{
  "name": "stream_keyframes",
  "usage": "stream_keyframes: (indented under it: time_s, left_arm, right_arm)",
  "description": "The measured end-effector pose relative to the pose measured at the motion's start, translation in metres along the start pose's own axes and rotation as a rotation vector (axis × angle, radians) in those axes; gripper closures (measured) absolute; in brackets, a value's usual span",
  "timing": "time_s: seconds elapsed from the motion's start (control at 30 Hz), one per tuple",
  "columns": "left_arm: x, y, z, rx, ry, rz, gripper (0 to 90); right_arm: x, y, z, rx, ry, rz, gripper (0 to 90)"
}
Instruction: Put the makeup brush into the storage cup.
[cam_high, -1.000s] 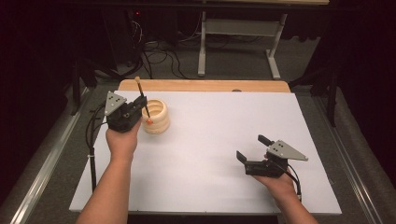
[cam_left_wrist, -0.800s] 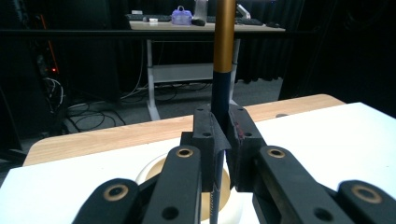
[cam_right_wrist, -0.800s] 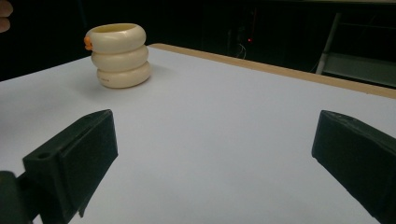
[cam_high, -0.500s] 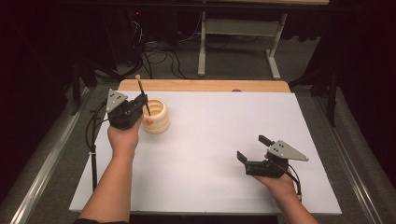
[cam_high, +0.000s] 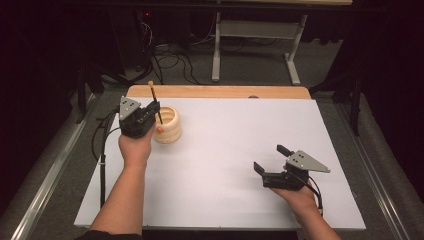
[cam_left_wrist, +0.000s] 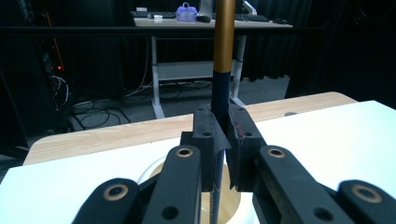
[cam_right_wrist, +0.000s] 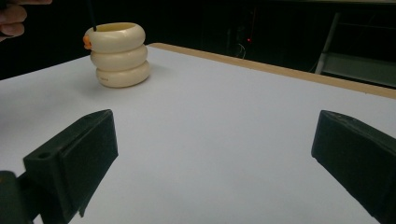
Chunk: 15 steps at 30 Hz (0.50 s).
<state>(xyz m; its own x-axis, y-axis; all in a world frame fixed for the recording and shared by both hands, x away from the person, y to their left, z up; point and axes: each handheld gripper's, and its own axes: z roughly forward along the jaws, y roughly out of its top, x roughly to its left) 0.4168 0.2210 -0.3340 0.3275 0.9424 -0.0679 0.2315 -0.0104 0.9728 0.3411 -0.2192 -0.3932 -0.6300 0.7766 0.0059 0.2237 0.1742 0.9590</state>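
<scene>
Glossy cream holder (cam_high: 167, 125), matt white tabletop (cam_high: 235, 165), wooden edge (cam_high: 220, 92)

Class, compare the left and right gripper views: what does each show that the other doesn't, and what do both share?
Left gripper view: the left tool shut on a stick, dark below, gold above. Right gripper view: the right tool open over the white table, the cream holder as three stacked rings, an orange mark at its rim. Shared: holder, stick, table.
</scene>
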Motion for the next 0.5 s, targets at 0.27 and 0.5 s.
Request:
stream_keyframes:
  time_s: [0.27, 0.5]
  left_arm:
    - [0.0, -0.004, 0.005, 0.019, 0.003, 0.004, 83.6]
    - [0.005, -0.013, 0.008, 0.041, 0.014, -0.009, 83.6]
  right_arm:
    - [0.0, 0.0, 0.0, 0.0, 0.001, -0.001, 1.7]
    - [0.0, 0.0, 0.0, 0.002, 0.004, 0.001, 1.8]
